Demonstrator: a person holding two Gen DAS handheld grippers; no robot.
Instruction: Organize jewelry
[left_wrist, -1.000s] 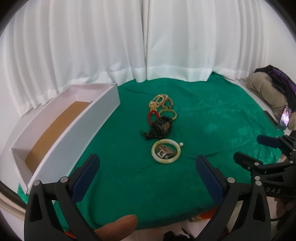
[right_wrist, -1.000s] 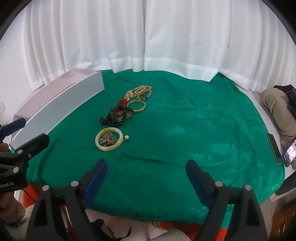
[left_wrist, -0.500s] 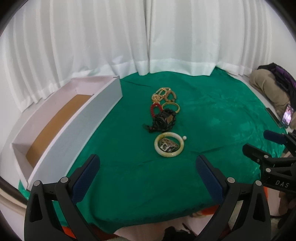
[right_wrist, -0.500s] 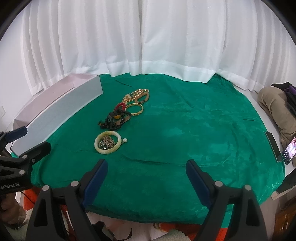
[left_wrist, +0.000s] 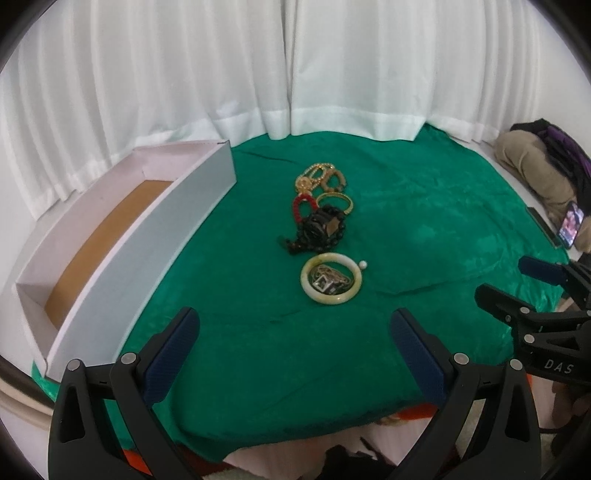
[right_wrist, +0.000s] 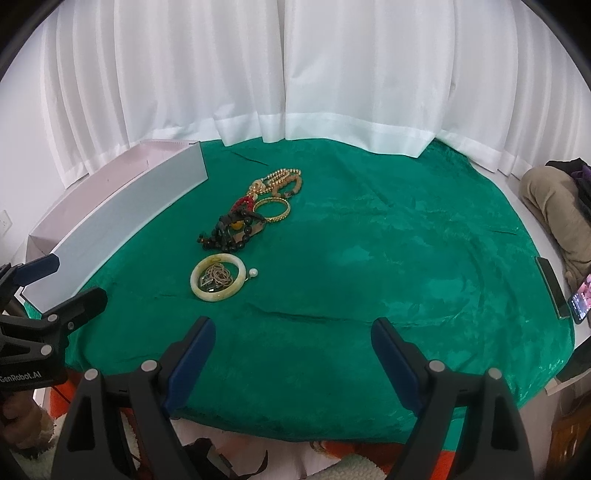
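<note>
Jewelry (left_wrist: 323, 229) lies mid-table on the green cloth (left_wrist: 424, 221), its row running lengthwise away from the left tool (left_wrist: 293, 334), whose fingers stand apart, empty. Right wrist view: same row (right_wrist: 243, 229) slants far-right from the pale bangle (right_wrist: 218, 277); right tool (right_wrist: 293, 341) gapes, empty.

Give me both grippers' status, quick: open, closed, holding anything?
Left gripper: open, holding nothing.
Right gripper: open, holding nothing.

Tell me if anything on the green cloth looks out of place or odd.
Nothing is damaged or spilled. The jewelry is heaped in one line: a tangled chain sits inside the pale bangle, a loose pearl lies beside it, and the white box holds none.
</note>
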